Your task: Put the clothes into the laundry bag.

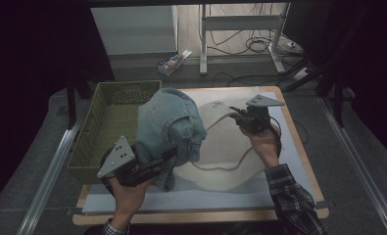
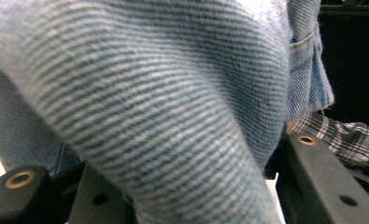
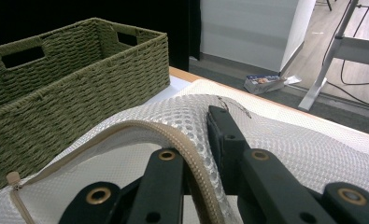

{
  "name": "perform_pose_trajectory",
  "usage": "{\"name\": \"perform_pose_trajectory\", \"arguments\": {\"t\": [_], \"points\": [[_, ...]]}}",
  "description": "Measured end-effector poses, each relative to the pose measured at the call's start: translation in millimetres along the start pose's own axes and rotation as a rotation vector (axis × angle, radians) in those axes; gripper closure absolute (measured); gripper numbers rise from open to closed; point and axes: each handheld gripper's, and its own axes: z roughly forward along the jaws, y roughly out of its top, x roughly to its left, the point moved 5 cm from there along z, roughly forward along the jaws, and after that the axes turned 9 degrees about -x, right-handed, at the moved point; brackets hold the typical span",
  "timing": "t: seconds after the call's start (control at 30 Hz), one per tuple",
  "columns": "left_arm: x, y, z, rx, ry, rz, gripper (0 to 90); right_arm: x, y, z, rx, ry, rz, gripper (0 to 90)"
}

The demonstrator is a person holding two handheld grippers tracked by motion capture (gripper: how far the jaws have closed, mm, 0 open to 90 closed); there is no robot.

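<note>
A light blue denim garment [image 1: 169, 125] hangs bunched above the table's left half, and my left gripper [image 1: 162, 160] is shut on its lower part. In the left gripper view the denim [image 2: 163, 102] bulges between the two jaws, with the left gripper [image 2: 187, 191] closed around it. A white mesh bag [image 1: 228, 147] with a beige zipper lies on the table. My right gripper [image 1: 236, 114] is shut on the bag's zipper edge at its far side and holds that edge raised. In the right gripper view the right gripper [image 3: 196, 154] pinches the mesh bag [image 3: 285, 140] at the zipper.
A green woven basket [image 1: 108, 127] stands at the table's left, beside the denim; its wall [image 3: 70, 88] is close to the bag's raised edge. A white sheet [image 1: 205, 198] covers the wooden tabletop. A small box [image 1: 174, 61] and desk legs [image 1: 203, 44] are on the floor beyond.
</note>
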Motion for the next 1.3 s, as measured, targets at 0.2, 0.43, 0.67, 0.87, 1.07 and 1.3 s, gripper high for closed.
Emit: {"name": "perform_pose_trajectory", "arguments": {"t": [0.2, 0.43, 0.67, 0.87, 1.07, 1.3], "points": [[-11.0, -9.5, 6.4, 0.004, -0.027, -0.008, 53.3, 0.4, -0.2, 0.3, 0.002, 0.000, 0.000, 81.4], [-21.9, -20.5, 13.6, 0.011, -0.064, -0.003, 53.2, 0.6, -0.3, 0.5, 0.002, 0.002, 0.000, 81.5], [-32.8, -30.8, 23.2, 0.022, -0.102, -0.023, 53.1, 0.8, -0.6, 1.2, 0.004, 0.000, -0.006, 81.5], [-41.2, -42.4, 31.4, 0.035, -0.132, -0.032, 53.0, 1.1, -0.6, 1.3, 0.003, 0.000, -0.007, 81.5], [-47.0, -56.8, 40.0, 0.056, -0.161, -0.049, 53.0, 1.1, -0.4, 1.5, 0.003, -0.001, -0.008, 81.6], [-52.4, -73.5, 50.9, 0.079, -0.194, -0.059, 53.0, 0.8, 0.6, 1.3, 0.001, -0.002, -0.008, 81.8]]}}
